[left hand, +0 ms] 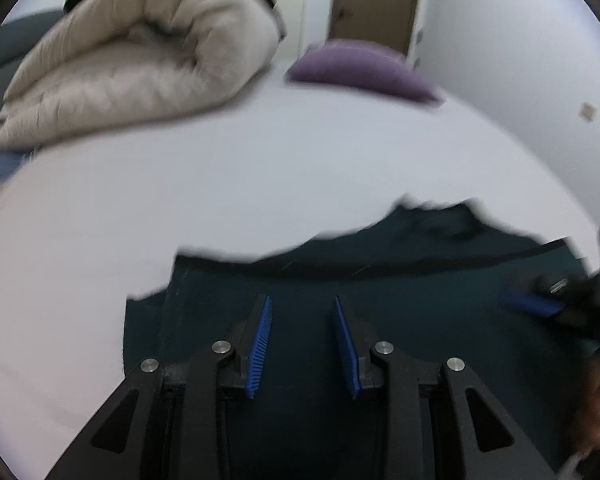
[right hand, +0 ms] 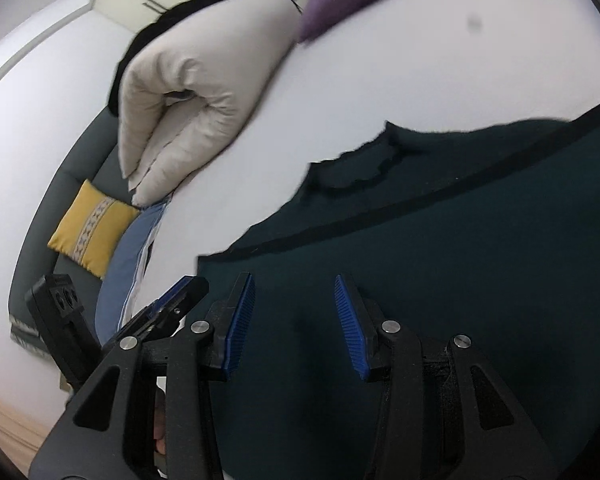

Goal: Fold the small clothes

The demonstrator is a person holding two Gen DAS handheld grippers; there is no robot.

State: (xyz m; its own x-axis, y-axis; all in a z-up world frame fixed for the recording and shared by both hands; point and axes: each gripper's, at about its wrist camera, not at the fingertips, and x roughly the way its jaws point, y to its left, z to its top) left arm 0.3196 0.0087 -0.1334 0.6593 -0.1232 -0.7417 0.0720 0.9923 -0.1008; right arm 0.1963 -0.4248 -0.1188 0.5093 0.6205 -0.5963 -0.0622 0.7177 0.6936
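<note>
Both claws empty right now: left claw (left hand: 302, 346) and right claw (right hand: 294, 326) each have jaws parted, blue pads clear, nothing pinched. Dark teal garment (right hand: 440, 280) lies spread on the white bed (left hand: 260, 184), directly under both claws, neckline toward the far side, a dark seam band running across it

My read: between folds, one fold seems laid and I'm free to regrasp. Frames are motion-blurred so edge detail is poor

Next move, as I judge it: pick an outer edge or corner with each claw, pinch only the layers I mean to lift, carry across, lay flat. Fabric is limp, so uneven lift between claws will skew the fold

Around: rolled beige duvet (left hand: 132, 52) at the far left of the bed, purple cushion (left hand: 360, 68) at the far edge, yellow cushion (right hand: 92, 228) on a grey sofa off the bed, blue cloth (right hand: 128, 264) at the bed edge. All well apart from the garment, none in the way. Only real clash risk is my own claws, which sit near each other over the cloth
</note>
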